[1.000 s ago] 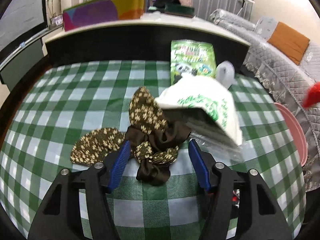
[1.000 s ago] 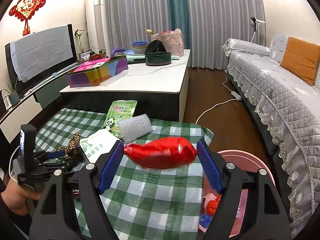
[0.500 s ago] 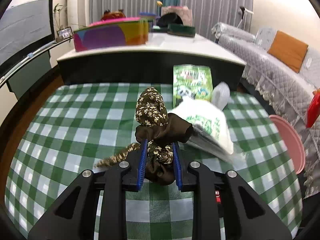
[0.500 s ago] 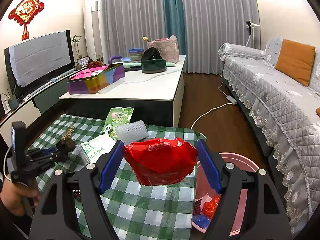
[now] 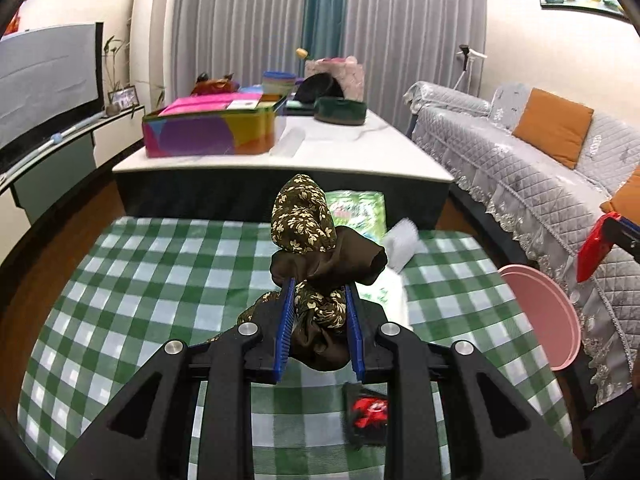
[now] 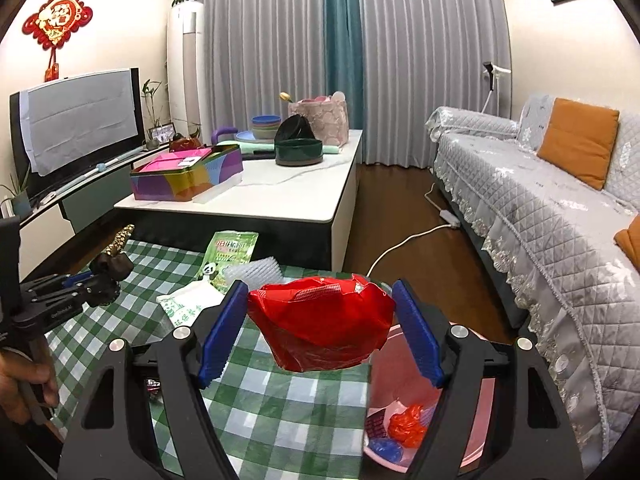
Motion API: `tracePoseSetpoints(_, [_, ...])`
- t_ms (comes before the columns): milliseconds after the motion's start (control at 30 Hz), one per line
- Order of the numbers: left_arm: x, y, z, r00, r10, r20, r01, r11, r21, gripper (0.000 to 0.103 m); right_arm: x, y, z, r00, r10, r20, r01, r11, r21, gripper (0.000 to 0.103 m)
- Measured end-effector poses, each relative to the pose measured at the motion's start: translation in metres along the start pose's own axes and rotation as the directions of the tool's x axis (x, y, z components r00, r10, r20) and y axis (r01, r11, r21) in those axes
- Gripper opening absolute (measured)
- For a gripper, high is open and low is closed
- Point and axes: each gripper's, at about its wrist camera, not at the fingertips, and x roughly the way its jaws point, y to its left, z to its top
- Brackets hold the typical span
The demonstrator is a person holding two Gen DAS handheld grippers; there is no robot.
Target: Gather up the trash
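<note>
Your left gripper (image 5: 319, 312) pinched on the brown floral cloth (image 5: 316, 252), lifted above the green checked table (image 5: 132, 280), your right gripper (image 6: 320, 320) clamping the red wrapper (image 6: 320, 328) at that table's edge, over the pink basin (image 6: 400, 384)

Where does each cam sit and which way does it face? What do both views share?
Left wrist: on the left gripper, looking along its fingers over the checked cloth toward the white table; jaws shut on a brown patterned cloth; no hand visible.
Right wrist: on the right gripper, facing the same way from further right, above the pink bin; jaws grip a red bag; the person's left hand shows.
Shared: green packet, bin, sofa.
</note>
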Motion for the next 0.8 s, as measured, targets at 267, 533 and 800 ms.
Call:
tracePoseSetpoints(267, [-0.007,-0.029,0.007,0.998,-0.055,0.027,0.054,0.998,0.033,0.024,-0.005,-0.017,-0.001,1.0,-0.026,0.009,0.026,0.999,0.022,0.073])
tracePoseSetpoints(533, [-0.001,-0.059,0.011,0.995,-0.1,0.027,0.098,0.993,0.06,0.024,-0.013,-0.047,-0.002,0.997,-0.077,0.021,0.075,0.995,0.058,0.073])
tracePoseSetpoints(800, [0.008,-0.092,0.013,0.989,-0.148,0.017,0.146,0.985,0.093,0.024,-0.019,-0.085,-0.007,0.992,-0.123,0.019,0.121,0.987,0.104,0.073])
